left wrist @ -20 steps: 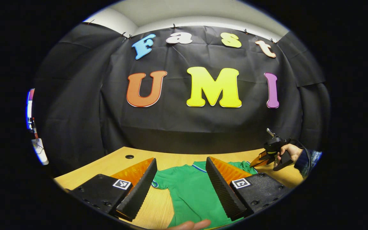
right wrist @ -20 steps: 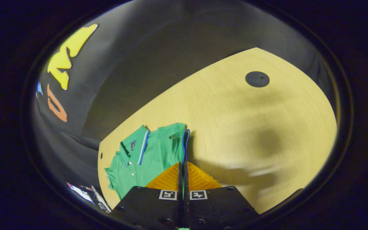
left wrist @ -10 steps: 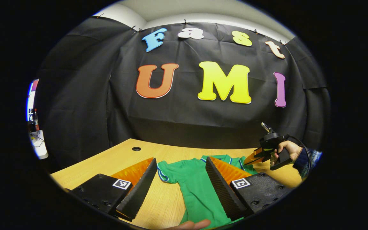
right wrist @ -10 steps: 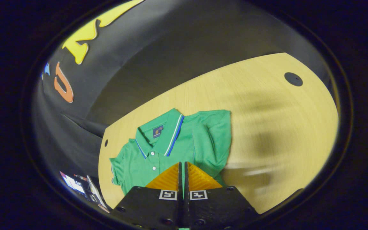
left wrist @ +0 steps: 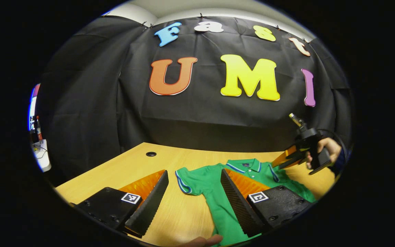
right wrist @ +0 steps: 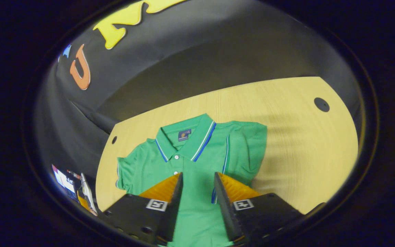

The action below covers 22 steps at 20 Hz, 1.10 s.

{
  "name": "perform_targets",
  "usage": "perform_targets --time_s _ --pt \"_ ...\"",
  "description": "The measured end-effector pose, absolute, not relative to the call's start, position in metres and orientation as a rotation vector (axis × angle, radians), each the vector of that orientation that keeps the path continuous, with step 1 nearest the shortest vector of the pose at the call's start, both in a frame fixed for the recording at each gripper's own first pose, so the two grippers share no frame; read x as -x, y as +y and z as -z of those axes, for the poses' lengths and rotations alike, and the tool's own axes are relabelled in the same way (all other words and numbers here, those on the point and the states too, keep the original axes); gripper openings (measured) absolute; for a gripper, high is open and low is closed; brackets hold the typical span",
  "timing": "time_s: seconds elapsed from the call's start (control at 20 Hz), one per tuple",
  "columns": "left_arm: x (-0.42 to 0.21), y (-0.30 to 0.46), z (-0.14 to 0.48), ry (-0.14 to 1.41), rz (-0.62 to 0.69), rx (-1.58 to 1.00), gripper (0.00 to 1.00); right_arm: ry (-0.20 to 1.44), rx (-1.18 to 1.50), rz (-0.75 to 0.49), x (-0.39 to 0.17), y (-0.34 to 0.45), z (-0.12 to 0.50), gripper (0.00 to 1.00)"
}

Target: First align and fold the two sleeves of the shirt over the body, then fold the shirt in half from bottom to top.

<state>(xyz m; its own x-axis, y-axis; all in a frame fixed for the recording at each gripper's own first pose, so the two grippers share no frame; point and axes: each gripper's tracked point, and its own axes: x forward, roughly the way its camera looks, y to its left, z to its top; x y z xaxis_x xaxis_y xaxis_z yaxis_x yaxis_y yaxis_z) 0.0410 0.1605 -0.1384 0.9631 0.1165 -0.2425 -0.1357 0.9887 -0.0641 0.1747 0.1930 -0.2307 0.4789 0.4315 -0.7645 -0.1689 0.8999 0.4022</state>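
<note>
The polo shirt (right wrist: pixel 197 161) is laid flat on the counter (right wrist: pixel 286 137), collar toward the far wall; cable holes are set left and right.

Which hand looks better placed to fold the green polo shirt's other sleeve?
Left. The open left gripper faces the unfolded short sleeve lying flat ahead of its fingers; the right gripper hangs over the green shirt.

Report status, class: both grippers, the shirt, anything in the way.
Left gripper open above the shirt. Right gripper open, holding nothing. One sleeve folded over the body, the other sleeve spread out. Table bare around it.
</note>
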Motion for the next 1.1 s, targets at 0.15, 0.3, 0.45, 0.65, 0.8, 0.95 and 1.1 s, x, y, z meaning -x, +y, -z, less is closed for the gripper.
perform_targets --time_s 0.15,0.3,0.45,0.65,0.8,0.95,1.1 --pt "-0.068 0.177 0.164 0.322 -0.148 0.151 0.98 0.931 -0.222 -0.411 -0.158 0.188 0.206 0.84" --pt "-0.094 0.207 0.192 0.41 -0.196 0.216 0.99 0.804 -0.07 -0.405 -0.138 0.174 0.182 0.92" --pt "-0.117 0.227 0.215 0.505 -0.232 0.243 0.96 0.651 0.009 -0.392 -0.116 0.163 0.148 0.96" --pt "-0.144 0.207 0.246 0.64 -0.179 0.283 0.96 0.54 -0.015 -0.443 -0.067 0.16 0.118 0.96" --pt "-0.157 0.184 0.276 0.747 -0.144 0.285 0.9 0.456 -0.009 -0.429 -0.038 0.139 0.107 0.96" --pt "-0.165 0.182 0.29 0.807 -0.176 0.293 0.88 0.402 -0.012 -0.385 -0.012 0.111 0.106 0.96" --pt "-0.168 0.187 0.291 0.824 -0.197 0.294 0.65 0.365 -0.053 -0.358 0.009 0.085 0.102 0.96"
